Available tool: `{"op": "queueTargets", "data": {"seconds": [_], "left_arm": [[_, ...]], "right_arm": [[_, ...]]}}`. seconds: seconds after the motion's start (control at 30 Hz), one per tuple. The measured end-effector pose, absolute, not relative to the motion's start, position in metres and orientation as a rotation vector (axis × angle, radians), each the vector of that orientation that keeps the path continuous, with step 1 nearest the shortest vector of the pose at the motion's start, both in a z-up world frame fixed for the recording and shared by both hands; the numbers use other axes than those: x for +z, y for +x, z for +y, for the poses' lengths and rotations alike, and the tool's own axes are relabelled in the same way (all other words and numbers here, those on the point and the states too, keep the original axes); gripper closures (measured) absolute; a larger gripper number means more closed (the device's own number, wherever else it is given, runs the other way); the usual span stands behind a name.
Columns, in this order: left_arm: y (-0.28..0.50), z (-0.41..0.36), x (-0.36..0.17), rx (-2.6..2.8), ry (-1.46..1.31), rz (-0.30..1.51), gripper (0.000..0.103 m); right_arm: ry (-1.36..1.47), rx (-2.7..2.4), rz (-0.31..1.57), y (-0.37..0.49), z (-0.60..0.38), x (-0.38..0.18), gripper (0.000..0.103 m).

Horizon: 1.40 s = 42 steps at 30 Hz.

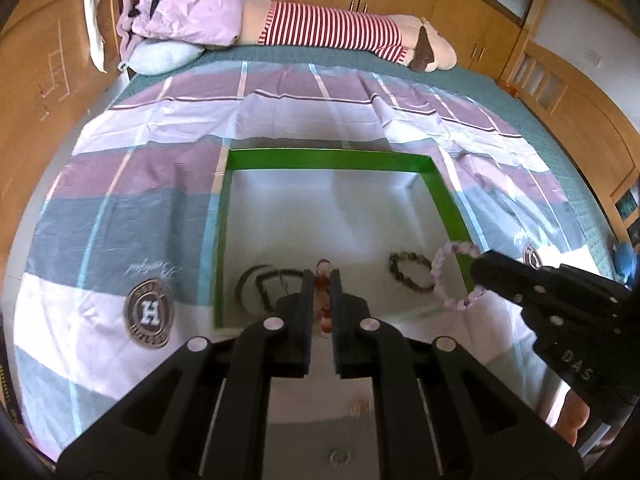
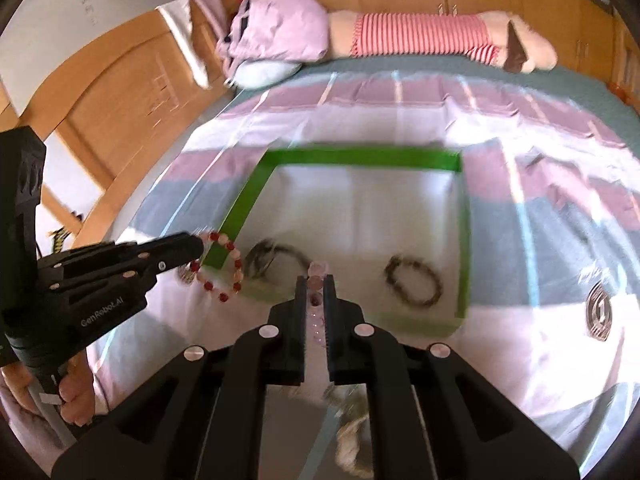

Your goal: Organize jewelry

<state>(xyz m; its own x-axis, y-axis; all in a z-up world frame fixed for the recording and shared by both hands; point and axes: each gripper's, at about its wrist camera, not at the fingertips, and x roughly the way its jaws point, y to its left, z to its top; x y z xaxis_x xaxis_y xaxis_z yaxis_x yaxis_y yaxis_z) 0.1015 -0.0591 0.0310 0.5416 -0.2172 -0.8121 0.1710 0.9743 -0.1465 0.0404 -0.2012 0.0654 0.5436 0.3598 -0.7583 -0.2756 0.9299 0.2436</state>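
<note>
1. Tray [image 1: 328, 159]: bright green rim, white floor.
2. Bracelet in left gripper [image 2: 222, 266]: alternating dark red and pale cream beads.
3. Bracelet in right gripper [image 1: 448, 276]: pale pink and lilac beads.
4. Beaded ring on the tray floor at 4 o'clock [image 1: 412, 270]: dark olive-brown.
5. Bedspread [image 1: 120, 216]: mauve, grey and white bands with thin pale blue lines.
6. Plush toy at 12 o'clock [image 1: 332, 30]: red-and-white stripes, cream body.
7. Both grippers: black.

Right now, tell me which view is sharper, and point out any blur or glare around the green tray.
Left wrist view: sharper, the green tray has crisp edges and the pink bracelet in the right gripper reads clearly; sunlight washes out the pale sheet. Right wrist view: motion-smeared, the tray's rim and dark bracelet are streaked, though the red bead bracelet in the left gripper stays legible. Both bend straight lines, fisheye.
</note>
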Motion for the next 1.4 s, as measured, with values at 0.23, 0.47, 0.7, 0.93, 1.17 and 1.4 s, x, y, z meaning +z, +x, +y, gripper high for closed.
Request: {"op": "queueTargets", "data": {"seconds": [0.23, 0.47, 0.7, 0.93, 1.17, 1.4], "left_arm": [[0.136, -0.068, -0.006, -0.195, -0.047, 1.037, 0.096], [0.147, -0.066, -0.021, -0.171, -0.050, 1.066, 0.095], [0.130, -0.077, -0.007, -0.170, 0.028, 1.029, 0.074], [0.069, -0.089, -0.008, -0.261, 0.114, 1.062, 0.063], [0.035, -0.100, -0.062, -0.278, 0.176, 1.203, 0.068], [0.038, -0.109, -0.088, -0.283, 0.189, 1.243, 0.067]], "right_arm": [[0.134, 0.302, 0.984, 0.081, -0.210, 0.028, 0.095], [0.106, 0.285, 1.033, 0.084, -0.205, 0.006, 0.095], [0.139, 0.286, 0.979, 0.072, -0.213, 0.027, 0.064], [0.156, 0.353, 1.010, 0.037, -0.220, 0.046, 0.063], [0.032, 0.338, 1.147, 0.013, -0.210, 0.006, 0.063], [-0.047, 0.268, 1.272, 0.011, -0.208, -0.036, 0.063]]}}
